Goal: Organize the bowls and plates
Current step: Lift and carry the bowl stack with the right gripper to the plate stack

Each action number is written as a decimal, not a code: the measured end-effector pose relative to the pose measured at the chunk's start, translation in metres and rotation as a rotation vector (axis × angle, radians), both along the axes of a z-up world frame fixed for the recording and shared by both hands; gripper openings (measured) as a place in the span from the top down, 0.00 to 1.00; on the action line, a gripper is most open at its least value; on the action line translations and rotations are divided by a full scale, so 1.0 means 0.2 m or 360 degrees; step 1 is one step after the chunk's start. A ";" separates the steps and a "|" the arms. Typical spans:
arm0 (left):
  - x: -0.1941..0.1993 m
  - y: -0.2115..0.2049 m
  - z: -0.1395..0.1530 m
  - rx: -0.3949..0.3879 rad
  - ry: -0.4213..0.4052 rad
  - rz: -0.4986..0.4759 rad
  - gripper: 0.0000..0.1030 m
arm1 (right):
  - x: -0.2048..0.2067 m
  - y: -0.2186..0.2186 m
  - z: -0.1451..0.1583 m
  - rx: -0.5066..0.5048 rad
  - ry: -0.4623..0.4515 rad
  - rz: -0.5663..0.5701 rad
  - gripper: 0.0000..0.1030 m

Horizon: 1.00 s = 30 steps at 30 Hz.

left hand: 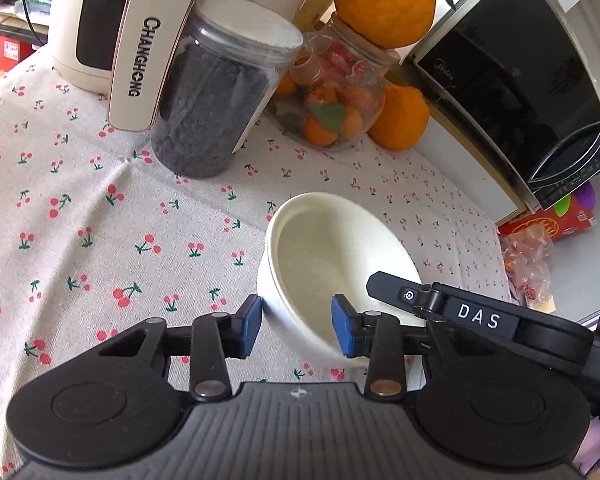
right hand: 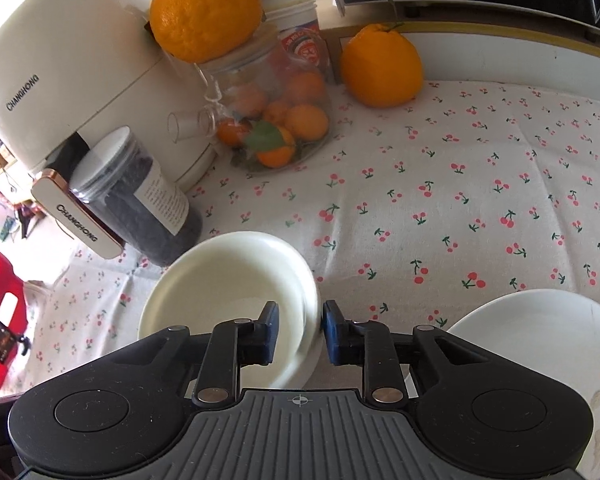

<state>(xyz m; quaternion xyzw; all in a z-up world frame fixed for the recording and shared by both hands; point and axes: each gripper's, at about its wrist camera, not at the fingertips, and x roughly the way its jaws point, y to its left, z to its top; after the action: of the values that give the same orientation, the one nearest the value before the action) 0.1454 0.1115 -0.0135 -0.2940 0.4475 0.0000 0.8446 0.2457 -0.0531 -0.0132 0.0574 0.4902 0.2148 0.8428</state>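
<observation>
On the cherry-print cloth covering the counter [right hand: 480,184], a plain white ceramic bowl [left hand: 324,248] sits near the front, and both tools have hold of it. Far left stands a cream plastic kitchen appliance [right hand: 60,80] with a lettered handle, and just in front of it a clear plastic canister of dark grains [left hand: 216,112] with a white lid. Right of that is a clear glass jar of small oranges [right hand: 276,120], with one large orange [right hand: 206,8] perched on its mouth. Another large orange [right hand: 380,66] rests on the cloth further right, beside a black-fronted microwave oven [left hand: 520,80] raised on a white box.

Nearer me, the left hand-held gripper [left hand: 296,324] is clenched on the bowl's left wall: one blue pad presses the outside, the other sits inside against the same wall. The right hand-held gripper [right hand: 300,332] bites the opposite wall in the same manner, one pad inside the bowl, one outside, the rim pinched between them. In the left camera's view the right tool's black arm crosses the bowl's right edge. The bowl looks slightly tipped; whether its base is touching the cloth I cannot tell.

Near right, a white round ceramic plate [right hand: 540,328] lies flat on the cloth, just beside the right tool, apart from the bowl.
</observation>
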 end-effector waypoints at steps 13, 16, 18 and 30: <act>-0.03 -0.06 0.11 -0.0013 -0.0061 0.0004 0.67 | -0.05 -0.09 0.13 0.0040 -0.0061 -0.0028 0.77; -0.03 -0.10 0.13 -0.0019 -0.0084 -0.0014 0.67 | -0.07 -0.14 0.17 0.0036 -0.0083 -0.0043 0.77; -0.02 -0.13 0.15 -0.0021 -0.0101 -0.0027 0.67 | -0.08 -0.18 0.19 0.0034 -0.0093 -0.0056 0.77; 0.03 -0.34 0.18 -0.0022 -0.0163 -0.0179 0.67 | -0.13 -0.44 0.27 0.0033 -0.0115 -0.0176 0.77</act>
<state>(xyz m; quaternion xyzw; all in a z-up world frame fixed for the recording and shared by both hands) 0.1504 0.0428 0.0223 -0.2738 0.4195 -0.0657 0.8630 0.2195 -0.1421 0.0400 0.0854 0.4533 0.1748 0.8699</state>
